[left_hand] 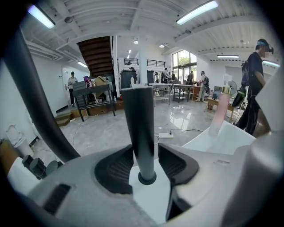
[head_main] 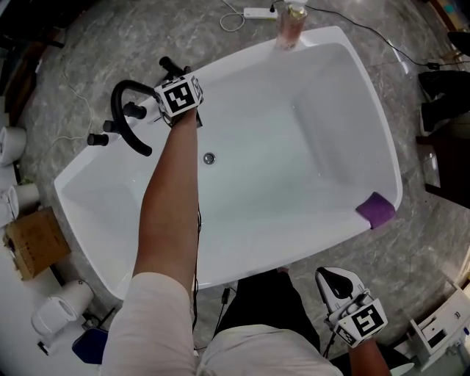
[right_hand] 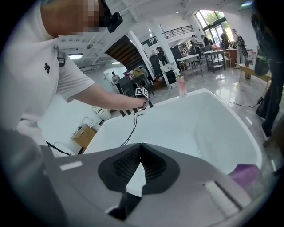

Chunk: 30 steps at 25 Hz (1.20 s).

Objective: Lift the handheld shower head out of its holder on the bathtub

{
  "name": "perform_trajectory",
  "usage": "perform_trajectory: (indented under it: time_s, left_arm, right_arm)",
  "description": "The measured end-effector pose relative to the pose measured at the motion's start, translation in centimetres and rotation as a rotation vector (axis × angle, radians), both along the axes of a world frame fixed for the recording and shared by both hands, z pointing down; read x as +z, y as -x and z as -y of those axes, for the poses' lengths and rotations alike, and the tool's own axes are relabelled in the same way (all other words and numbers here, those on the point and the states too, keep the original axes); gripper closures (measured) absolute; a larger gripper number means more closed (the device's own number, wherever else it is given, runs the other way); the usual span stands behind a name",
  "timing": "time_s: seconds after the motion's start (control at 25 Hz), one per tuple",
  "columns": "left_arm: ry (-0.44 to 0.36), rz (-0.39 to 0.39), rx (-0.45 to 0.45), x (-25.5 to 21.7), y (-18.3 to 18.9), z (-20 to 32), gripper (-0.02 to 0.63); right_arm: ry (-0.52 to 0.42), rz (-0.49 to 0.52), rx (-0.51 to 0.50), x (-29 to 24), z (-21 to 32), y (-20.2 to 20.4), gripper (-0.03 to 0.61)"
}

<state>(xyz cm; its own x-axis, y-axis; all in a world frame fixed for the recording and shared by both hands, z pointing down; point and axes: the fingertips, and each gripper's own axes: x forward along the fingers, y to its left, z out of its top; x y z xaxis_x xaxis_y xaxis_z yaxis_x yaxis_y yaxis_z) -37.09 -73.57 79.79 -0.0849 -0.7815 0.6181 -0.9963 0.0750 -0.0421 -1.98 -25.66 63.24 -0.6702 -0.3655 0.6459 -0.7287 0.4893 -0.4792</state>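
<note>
White acrylic bathtub (head_main: 389, 158), empty and dry-looking, on a grey marbled floor.

Task state: early, nothing lifted yet. The handheld shower head (left_hand: 140, 128), a dark slim handle, stands upright in its holder (left_hand: 147, 178) on the tub's far left edge. The left tongs (left_hand: 143, 153) are at it, jaws partly apart with the handle between them. The left pad looks to touch it and a thin sliver shows at the right pad, so I judge the grip not yet clamped. Left to do: close fully, then draw the handle straight up out of the socket.

The right tongs (right_hand: 138, 146) are held low outside the near edge, with the jaws together at the tips and nothing in them.

Surroundings:
- black arched spout (head_main: 131, 110) just beside the holder, with tap knobs (head_main: 98, 138) further along the same edge
- drain (head_main: 209, 158) in the tub floor
- purple sponge (head_main: 376, 210) on the near right corner
- pink bottle (head_main: 291, 26) on the far right corner
- power strip (head_main: 261, 12) and cardboard box (head_main: 33, 241) on the floor

In the way: the spout is the only close neighbour. A straight upward pull looks clear of it. No hose can be made out.
</note>
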Motion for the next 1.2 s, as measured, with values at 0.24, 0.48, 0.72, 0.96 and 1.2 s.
perform_trajectory:
  time_s: [0.24,0.48,0.72,0.96,1.2]
  left_arm:
    - [0.011,0.027,0.002,0.4,-0.1,0.6,0.471]
    - [-0.001,0.051,-0.008,-0.8,-0.5,-0.1,0.472]
    - [-0.055,0.065,0.022,-3.7,-1.9,-0.4,0.474]
    - [-0.105,0.093,0.048,-8.2,-2.9,-2.0,0.474]
    - [-0.169,0.097,0.072,-14.1,-4.1,-4.6,0.474]
  right_arm:
    - [0.004,-0.001,0.004,0.5,-0.4,-0.2,0.565]
    - [-0.009,0.008,0.007,0.0,-0.6,0.0,0.565]
    - [-0.028,0.014,0.009,-0.8,-1.2,-0.2,0.565]
    - [-0.071,0.023,-0.009,-2.4,-2.2,-0.1,0.565]
    - [-0.117,0.039,-0.023,-4.3,-4.1,-0.4,0.565]
